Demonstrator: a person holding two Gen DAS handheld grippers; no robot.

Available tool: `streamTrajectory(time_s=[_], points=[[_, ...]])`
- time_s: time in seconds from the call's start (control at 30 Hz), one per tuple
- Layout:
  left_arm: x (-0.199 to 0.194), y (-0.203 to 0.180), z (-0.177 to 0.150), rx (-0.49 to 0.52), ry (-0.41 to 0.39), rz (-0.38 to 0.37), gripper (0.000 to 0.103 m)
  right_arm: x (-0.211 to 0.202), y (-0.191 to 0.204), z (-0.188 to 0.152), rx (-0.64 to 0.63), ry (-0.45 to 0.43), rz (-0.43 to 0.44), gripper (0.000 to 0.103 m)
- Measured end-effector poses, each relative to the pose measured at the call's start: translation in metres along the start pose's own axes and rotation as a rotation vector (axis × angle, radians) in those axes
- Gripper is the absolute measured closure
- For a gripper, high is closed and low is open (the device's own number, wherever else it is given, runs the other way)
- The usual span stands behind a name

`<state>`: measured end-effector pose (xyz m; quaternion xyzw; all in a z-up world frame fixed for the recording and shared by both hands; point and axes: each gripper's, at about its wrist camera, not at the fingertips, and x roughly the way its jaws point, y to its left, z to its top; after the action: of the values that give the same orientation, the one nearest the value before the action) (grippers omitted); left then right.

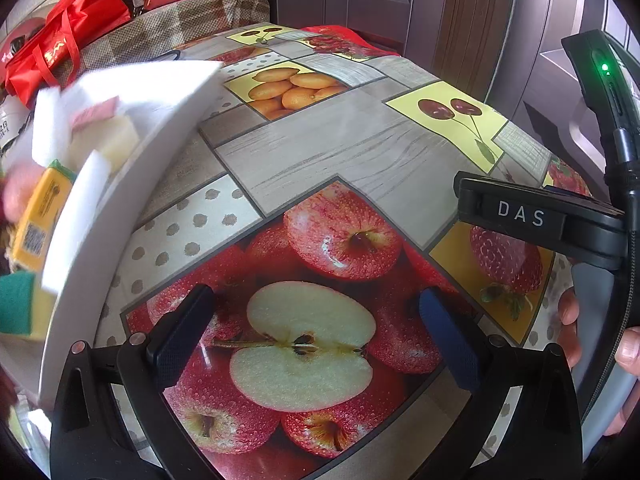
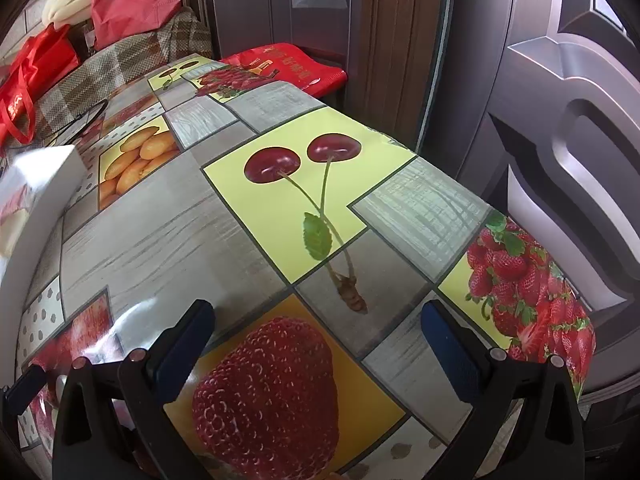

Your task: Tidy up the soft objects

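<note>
- My left gripper (image 1: 316,334) hung over the tablecloth (image 1: 320,152) with its jaws spread wide and nothing between them; only the printed halved apple showed in the gap.
- My right gripper (image 2: 318,338) was the same, jaws released and empty, above the printed strawberry near the table's right edge.
- The soft things sat in the white box (image 1: 120,208) at the left of the table: a white sponge (image 1: 76,216) leaning on the near wall, a yellow sponge (image 1: 40,220) with a printed label, a green-faced scouring pad (image 1: 18,304), and a pale yellow block (image 1: 116,140) with something pink (image 1: 94,114) on it. That side of the left view was blurred, so I could not count them for certain.
- From the right wrist I saw only a corner of the box (image 2: 44,196), with a little of its contents at the frame edge.
- I found no loose sponge or cloth anywhere on the open tablecloth in either view.
- My judgement: the gathering looked done or close to it, as everything soft I could see was already inside the box. What might have been left was tidying the pieces within it, since they lay tilted and heaped.
</note>
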<state>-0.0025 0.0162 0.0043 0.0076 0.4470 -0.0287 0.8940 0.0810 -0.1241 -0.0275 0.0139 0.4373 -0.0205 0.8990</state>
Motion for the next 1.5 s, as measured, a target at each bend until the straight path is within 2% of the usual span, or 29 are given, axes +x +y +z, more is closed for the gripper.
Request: streamTrajectory(time_s=[0.6, 0.73, 1.5], points=[[0.000, 0.000, 0.000, 0.000, 0.000, 0.000, 0.001, 0.001, 0.001, 0.001, -0.003, -0.003, 0.007, 0.000], [0.020, -0.002, -0.007, 0.001, 0.002, 0.001, 0.001, 0.002, 0.002, 0.001, -0.005, -0.003, 0.008, 0.000], [0.025, -0.004, -0.006, 0.001, 0.002, 0.003, 0.001, 0.002, 0.002, 0.001, -0.005, -0.005, 0.012, 0.000]])
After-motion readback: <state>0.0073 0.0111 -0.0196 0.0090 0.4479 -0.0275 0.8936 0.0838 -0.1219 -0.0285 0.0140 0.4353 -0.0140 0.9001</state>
